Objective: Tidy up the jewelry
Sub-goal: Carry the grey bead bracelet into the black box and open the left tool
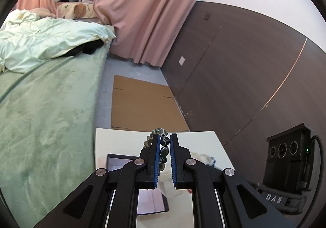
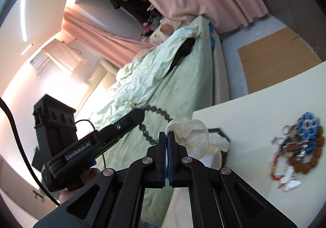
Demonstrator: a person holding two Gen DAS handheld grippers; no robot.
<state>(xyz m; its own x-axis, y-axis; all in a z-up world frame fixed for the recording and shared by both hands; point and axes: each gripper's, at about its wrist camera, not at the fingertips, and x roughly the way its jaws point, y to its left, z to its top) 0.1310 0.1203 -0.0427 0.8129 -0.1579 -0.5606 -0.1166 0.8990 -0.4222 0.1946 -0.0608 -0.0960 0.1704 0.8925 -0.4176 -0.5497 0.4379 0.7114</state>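
Observation:
A bracelet of dark green-grey stone beads (image 1: pixel 164 151) sits between the blue pads of my left gripper (image 1: pixel 164 136), which is shut on it. The rest of the bracelet loops out past the fingertips. In the right wrist view the same bracelet (image 2: pixel 161 113) hangs from the left gripper (image 2: pixel 142 114) in the air above the bed's edge. My right gripper (image 2: pixel 167 133) is shut on the edge of a translucent cream pouch (image 2: pixel 189 136), held over a black-rimmed box (image 2: pixel 221 133) on the white table (image 2: pixel 254 110). A tangled pile of jewelry (image 2: pixel 297 146) lies on the table to the right.
A green-covered bed (image 1: pixel 51 116) runs along the left of the table (image 1: pixel 122 138). Flat cardboard (image 1: pixel 142 105) lies on the floor beyond it, by a dark wall panel (image 1: pixel 234 75) and pink curtains (image 1: pixel 142 14). The right gripper's black body (image 1: pixel 285 156) is close on the right.

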